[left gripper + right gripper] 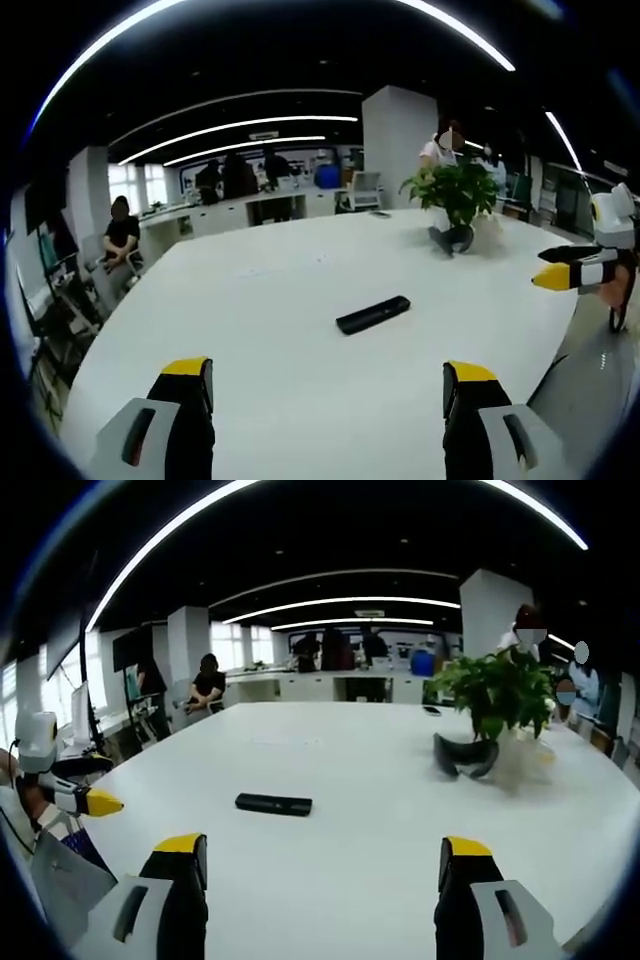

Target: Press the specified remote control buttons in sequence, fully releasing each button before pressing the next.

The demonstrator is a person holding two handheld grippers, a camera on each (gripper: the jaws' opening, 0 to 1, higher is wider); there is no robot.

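A black remote control (373,314) lies flat on the white table (270,300), a short way ahead of my left gripper (330,385), whose jaws stand wide apart with nothing between them. My right gripper (560,277) enters the left gripper view at the right edge, off the table's side. In the right gripper view the remote control (273,803) lies left of centre on the table (380,780), ahead of my right gripper (320,865), which is open and empty. The left gripper (95,802) shows at the left edge there.
A potted green plant (500,695) stands at the table's far right, with a dark curved object (465,755) at its foot. The plant (455,190) also shows in the left gripper view. Seated people, chairs and desks lie beyond the table's far edge.
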